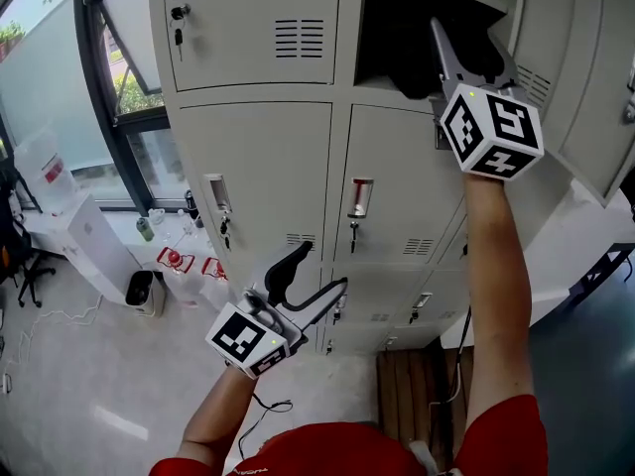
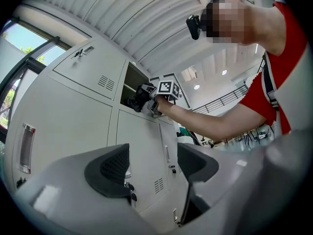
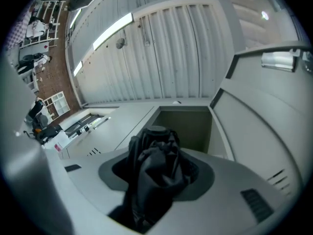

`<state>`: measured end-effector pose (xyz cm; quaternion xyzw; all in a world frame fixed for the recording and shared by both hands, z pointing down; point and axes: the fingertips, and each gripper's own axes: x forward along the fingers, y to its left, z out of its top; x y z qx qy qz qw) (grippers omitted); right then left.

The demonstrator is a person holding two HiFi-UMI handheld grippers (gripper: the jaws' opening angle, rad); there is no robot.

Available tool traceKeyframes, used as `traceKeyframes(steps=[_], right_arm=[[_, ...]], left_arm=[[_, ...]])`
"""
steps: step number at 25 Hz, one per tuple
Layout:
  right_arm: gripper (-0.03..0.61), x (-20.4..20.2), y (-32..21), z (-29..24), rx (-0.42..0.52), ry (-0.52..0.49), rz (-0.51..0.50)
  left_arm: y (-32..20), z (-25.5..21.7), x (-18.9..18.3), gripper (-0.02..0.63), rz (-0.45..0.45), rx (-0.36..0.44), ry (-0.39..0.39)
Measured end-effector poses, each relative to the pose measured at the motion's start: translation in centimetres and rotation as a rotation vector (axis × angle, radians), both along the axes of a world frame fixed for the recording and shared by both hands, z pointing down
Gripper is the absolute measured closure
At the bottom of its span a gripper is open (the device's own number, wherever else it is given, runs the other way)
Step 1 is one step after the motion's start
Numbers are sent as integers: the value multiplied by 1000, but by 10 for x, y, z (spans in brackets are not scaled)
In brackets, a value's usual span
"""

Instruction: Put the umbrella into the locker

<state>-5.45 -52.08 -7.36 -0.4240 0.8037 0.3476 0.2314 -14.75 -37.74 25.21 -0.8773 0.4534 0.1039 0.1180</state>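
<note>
A folded black umbrella (image 3: 154,153) stands upright between the jaws of my right gripper (image 3: 157,175), which is shut on it. The open locker compartment (image 3: 183,124) lies just ahead of the umbrella's tip. In the head view my right gripper (image 1: 471,62) is raised high at the mouth of that compartment (image 1: 397,18), with the umbrella (image 1: 409,79) dark at its lower edge. The left gripper view shows the same from below: umbrella (image 2: 134,99) at the opening. My left gripper (image 1: 316,278) hangs low in front of the lower doors, open and holding nothing (image 2: 151,163).
The compartment's door (image 1: 585,87) stands swung open at the right. Closed locker doors (image 1: 258,167) with keys (image 1: 352,231) fill the middle. A window (image 1: 119,87) is at left, with white boxes and a black bin (image 1: 139,288) on the floor below. A wooden pallet (image 1: 417,385) lies by my feet.
</note>
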Motion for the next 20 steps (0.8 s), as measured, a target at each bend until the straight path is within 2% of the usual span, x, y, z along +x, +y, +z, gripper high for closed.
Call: traceKeyframes(steps=[8, 16, 20], right_arm=[[388, -22, -66, 11, -261, 205, 56], [360, -31, -127, 43, -488, 353, 105], [337, -35, -151, 73, -643, 494, 137]], left_arm=[[-10, 10, 3, 311, 13, -25, -19], [-17, 10, 0, 311, 16, -27, -15], [-21, 9, -1, 311, 16, -34, -13]])
